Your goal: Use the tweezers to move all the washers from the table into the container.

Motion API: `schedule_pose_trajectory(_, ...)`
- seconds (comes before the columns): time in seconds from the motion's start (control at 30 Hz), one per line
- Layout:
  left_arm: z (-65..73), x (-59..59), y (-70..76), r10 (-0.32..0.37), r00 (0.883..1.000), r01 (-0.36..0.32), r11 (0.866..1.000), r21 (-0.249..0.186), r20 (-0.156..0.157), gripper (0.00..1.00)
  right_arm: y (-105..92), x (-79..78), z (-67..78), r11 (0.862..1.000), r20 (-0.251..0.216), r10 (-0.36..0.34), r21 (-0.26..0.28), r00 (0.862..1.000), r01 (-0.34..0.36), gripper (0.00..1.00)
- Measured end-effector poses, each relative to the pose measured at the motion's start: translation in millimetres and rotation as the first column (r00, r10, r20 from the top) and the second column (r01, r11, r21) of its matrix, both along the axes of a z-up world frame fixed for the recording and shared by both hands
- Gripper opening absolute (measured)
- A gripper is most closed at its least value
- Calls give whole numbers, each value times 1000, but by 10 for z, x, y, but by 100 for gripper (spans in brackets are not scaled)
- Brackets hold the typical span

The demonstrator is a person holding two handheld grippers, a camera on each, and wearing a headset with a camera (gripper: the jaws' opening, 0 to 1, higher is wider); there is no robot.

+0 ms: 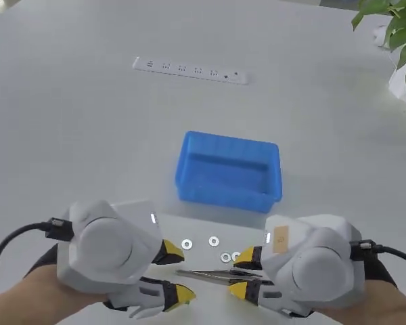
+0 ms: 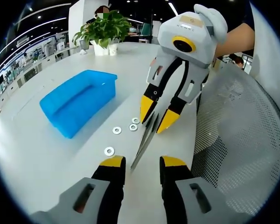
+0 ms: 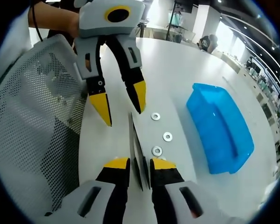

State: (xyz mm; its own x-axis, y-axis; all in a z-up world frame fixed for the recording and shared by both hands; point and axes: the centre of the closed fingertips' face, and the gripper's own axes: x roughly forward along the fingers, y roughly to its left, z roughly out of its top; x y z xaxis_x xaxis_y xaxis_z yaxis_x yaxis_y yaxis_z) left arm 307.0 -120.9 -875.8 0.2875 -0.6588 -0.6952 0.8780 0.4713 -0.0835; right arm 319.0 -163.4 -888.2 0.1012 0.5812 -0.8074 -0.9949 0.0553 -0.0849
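Trainee: Status, head view?

Technician: Four washers (image 1: 214, 241) lie on the desk (image 1: 88, 135), between the two tools and the blue container (image 1: 229, 169). The tweezers (image 1: 213, 275) span the gap from right tool (image 1: 237, 273) to left tool (image 1: 183, 272).

Trainee: Left gripper view?

Technician: The left tool (image 2: 142, 162) is spread, with one jaw either side of the tweezers' (image 2: 144, 140) pointed end and apart from it. The washers (image 2: 116, 130) lie just beside the tweezers, with the container (image 2: 77, 100) beyond.

Trainee: Right gripper view?

Technician: The right tool (image 3: 140, 162) is drawn in on the tweezers (image 3: 136, 144), one jaw against each leg. The washers (image 3: 167, 136) lie between the tweezers and the container (image 3: 224, 126).

Trainee: Failure modes?

Technician: Three are likely.
- **Over-squeeze:** this presses the points together, so no washer can enter.
- **Loose grip:** this lets the tweezers twist in the jaws.
- **Steep approach:** the flat, thin washers may skid or flick off the desk.
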Motion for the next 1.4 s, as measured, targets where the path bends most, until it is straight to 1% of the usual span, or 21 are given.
schedule_pose_trajectory(0.07, -12, 2, -3, 0, 1000, 0, 1000, 0, -2, 33, -2, 2, -4, 1000, -9, -8, 5, 1000, 8, 17)
schedule_pose_trajectory(0.17, -57, -5, 3, -3, 1000, 3, 1000, 8, -16, 33, -8, 5, -11, 1000, -17, -11, 7, 1000, 11, 15)
schedule_pose_trajectory(0.23, -71, -4, 8, -4, 1000, 4, 1000, 13, -17, 33, -13, 8, -19, 1000, -18, -5, 3, 1000, 5, 13)
schedule_pose_trajectory(0.4, -89, 7, 7, 2, 1000, -2, 1000, 8, -24, 33, -14, 16, -31, 1000, -29, -6, 2, 1000, 6, 13)
schedule_pose_trajectory(0.43, -88, 12, 10, 3, 1000, -3, 1000, 9, -19, 32, -12, 20, -31, 1000, -29, -4, 2, 1000, 4, 13)
schedule_pose_trajectory(0.53, -87, 32, 2, 6, 1000, -6, 1000, 4, -20, 30, -1, 15, -37, 1000, -33, 10, -1, 999, -10, 12)
schedule_pose_trajectory(0.6, -88, 47, 5, 3, 1000, -3, 1000, 9, -12, 29, 4, 11, -38, 1000, -30, 22, -5, 999, -22, 12)
schedule_pose_trajectory(0.73, -86, 63, -1, 0, 1000, 0, 1000, 9, -12, 28, 15, -5, -38, 998, -21, 64, -15, 998, -64, 10)
schedule_pose_trajectory(0.77, -85, 64, -1, -1, 1000, 1, 1000, 10, -12, 27, 18, -12, -37, 996, -11, 87, -19, 996, -87, 9)
schedule_pose_trajectory(0.8, -85, 67, -3, -1, 1000, 1, 1000, 10, -12, 27, 21, -21, -36, 995, -9, 96, -18, 995, -96, 9)
schedule_pose_trajectory(0.87, -88, 83, -2, -3, 1000, 3, 1000, 17, -5, 24, 20, -23, -35, 995, -9, 98, -18, 995, -98, 8)
schedule_pose_trajectory(0.9, -91, 98, 6, -3, 1000, 3, 1000, 28, 3, 22, 21, -23, -34, 995, -9, 97, -16, 995, -97, 8)
schedule_pose_trajectory(1.03, -97, 104, 17, -7, 1000, 7, 999, 49, 4, 19, 19, -21, -25, 996, 2, 90, -7, 996, -90, 7)
schedule_pose_trajectory(1.13, -101, 95, 34, -9, 1000, 9, 998, 58, 4, 19, 8, -33, -18, 996, 7, 88, -4, 996, -88, 7)
schedule_pose_trajectory(1.2, -99, 101, 56, -2, 1000, 1, 998, 65, 11, 19, 13, -46, 22, 997, 4, 78, 23, 997, -78, 7)
schedule_pose_trajectory(1.23, -89, 102, 62, 4, 1000, -4, 998, 60, 11, 19, 17, -44, 53, 997, 2, 65, 41, 998, -65, 7)
schedule_pose_trajectory(1.27, -63, 105, 59, 16, 1000, -17, 999, 40, 8, 19, 13, -42, 68, 997, 1, 59, 47, 998, -59, 7)
schedule_pose_trajectory(1.33, -9, 130, 46, 50, 999, -50, 999, -6, 6, 19, 13, -35, 109, 996, -6, 38, 77, 999, -37, 7)
schedule_pose_trajectory(1.37, 25, 161, 58, 90, 996, -90, 995, -41, -2, 19, 13, -32, 131, 995, -14, 25, 95, 1000, -24, 7)
schedule_pose_trajectory(1.4, 41, 182, 78, 117, 993, -117, 991, -60, -10, 19, 12, -32, 147, 994, -22, 16, 109, 1000, -13, 7)
